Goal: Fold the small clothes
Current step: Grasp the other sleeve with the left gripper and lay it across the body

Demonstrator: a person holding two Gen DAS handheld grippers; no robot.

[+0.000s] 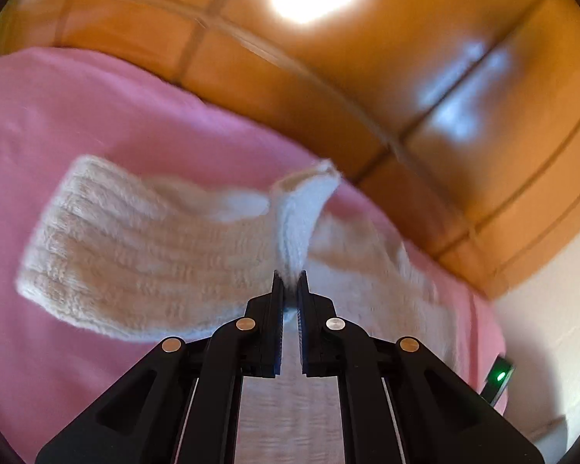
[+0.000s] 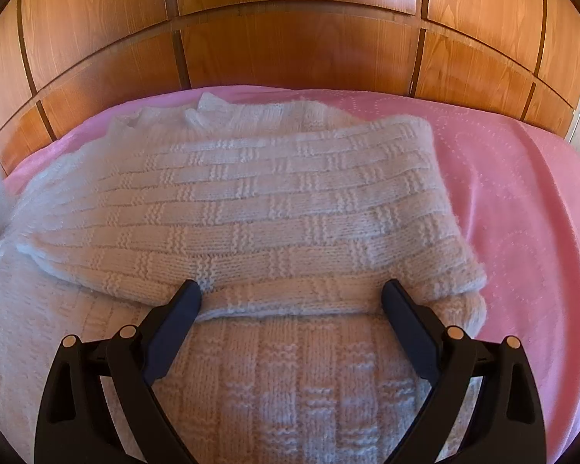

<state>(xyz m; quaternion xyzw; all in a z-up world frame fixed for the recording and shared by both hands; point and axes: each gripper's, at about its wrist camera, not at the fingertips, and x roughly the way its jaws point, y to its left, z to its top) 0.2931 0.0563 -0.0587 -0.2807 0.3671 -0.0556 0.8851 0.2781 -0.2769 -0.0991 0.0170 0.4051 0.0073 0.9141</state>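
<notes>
A small white knitted sweater (image 2: 251, 201) lies on a pink bedcover (image 2: 522, 193), one sleeve folded across its body. In the left wrist view my left gripper (image 1: 290, 276) is shut on a raised edge of the sweater (image 1: 305, 208), lifted off the bed; that picture is blurred by motion. A flat sleeve of the sweater (image 1: 135, 243) stretches to the left of it. My right gripper (image 2: 292, 294) stands open, low over the sweater's lower part, its fingertips (image 2: 189, 292) close to the folded sleeve's near edge, nothing pinched.
A wooden panelled headboard (image 2: 297, 50) runs along the far side of the bed. Bare pink cover spreads to the right of the sweater. A small device with a green light (image 1: 500, 377) sits at the bed's right edge in the left wrist view.
</notes>
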